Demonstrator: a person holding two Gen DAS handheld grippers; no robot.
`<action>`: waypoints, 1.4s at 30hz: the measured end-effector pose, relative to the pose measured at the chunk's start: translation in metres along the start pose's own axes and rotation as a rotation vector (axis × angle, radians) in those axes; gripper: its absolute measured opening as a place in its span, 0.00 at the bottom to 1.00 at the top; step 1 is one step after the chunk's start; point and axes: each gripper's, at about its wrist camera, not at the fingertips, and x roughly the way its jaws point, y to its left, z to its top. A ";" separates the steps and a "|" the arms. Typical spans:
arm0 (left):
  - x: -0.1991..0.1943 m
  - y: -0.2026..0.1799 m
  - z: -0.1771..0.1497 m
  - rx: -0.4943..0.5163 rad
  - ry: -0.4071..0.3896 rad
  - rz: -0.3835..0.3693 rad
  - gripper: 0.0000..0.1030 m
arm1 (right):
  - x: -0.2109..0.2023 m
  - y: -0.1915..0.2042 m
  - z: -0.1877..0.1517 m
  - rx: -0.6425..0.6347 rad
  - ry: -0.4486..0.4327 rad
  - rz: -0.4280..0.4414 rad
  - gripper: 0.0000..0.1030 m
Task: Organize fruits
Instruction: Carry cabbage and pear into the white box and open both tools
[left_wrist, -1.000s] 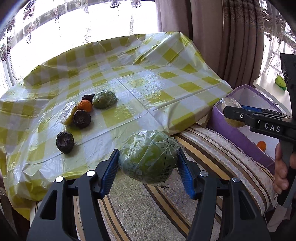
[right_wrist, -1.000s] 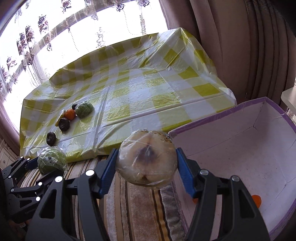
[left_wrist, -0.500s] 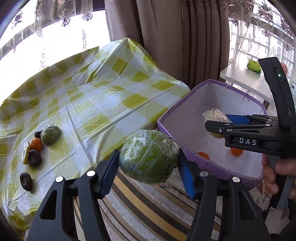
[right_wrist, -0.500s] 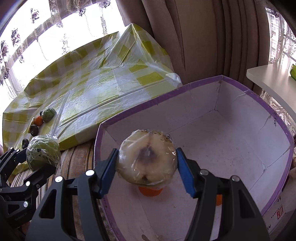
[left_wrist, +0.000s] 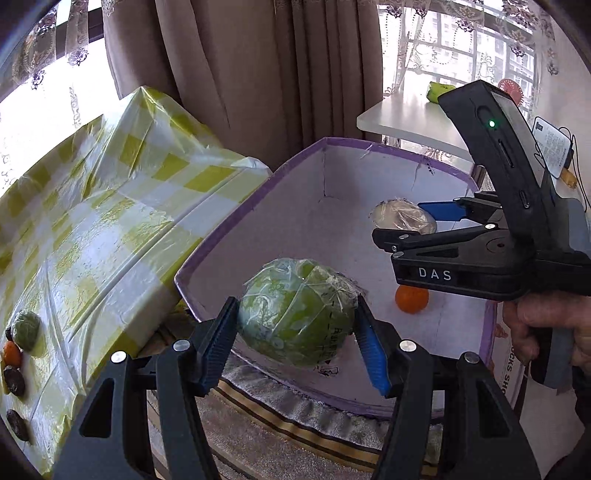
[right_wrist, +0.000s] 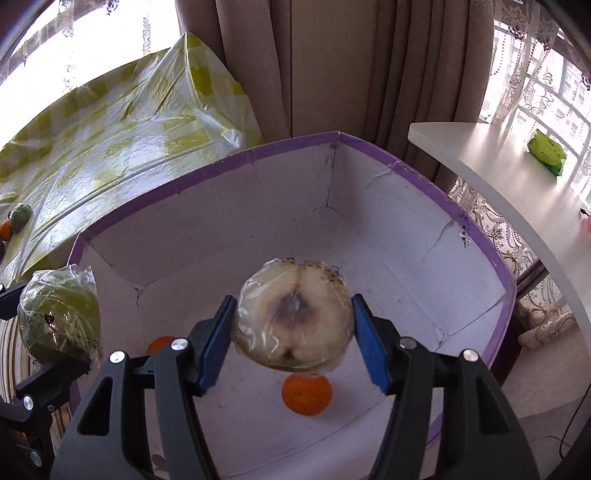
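My left gripper is shut on a green fruit wrapped in plastic film, held over the near rim of a purple-edged white box. My right gripper is shut on a pale cut fruit half in film, hanging over the inside of the box. Two oranges lie on the box floor, one partly hidden behind my left finger. The left view shows the right gripper from the side, a hand on its handle. The green fruit appears at the left edge of the right view.
A table under a yellow checked plastic cloth carries several more fruits at its left edge: a green wrapped one, an orange and dark ones. A striped cushion lies under the box. Brown curtains and a white shelf stand behind.
Both grippers have swung right from the checked table to the purple box, each still carrying its fruit. The right one now hangs inside the box; the left reaches its near rim.
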 end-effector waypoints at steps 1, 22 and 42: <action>0.006 -0.004 0.001 0.009 0.014 -0.012 0.57 | 0.003 -0.004 0.000 -0.001 0.007 -0.009 0.61; 0.098 -0.043 -0.005 0.222 0.332 -0.152 0.58 | 0.053 -0.012 0.008 -0.143 0.198 -0.103 0.61; 0.108 -0.043 -0.002 0.213 0.342 -0.145 0.60 | 0.060 -0.002 0.004 -0.189 0.224 -0.126 0.61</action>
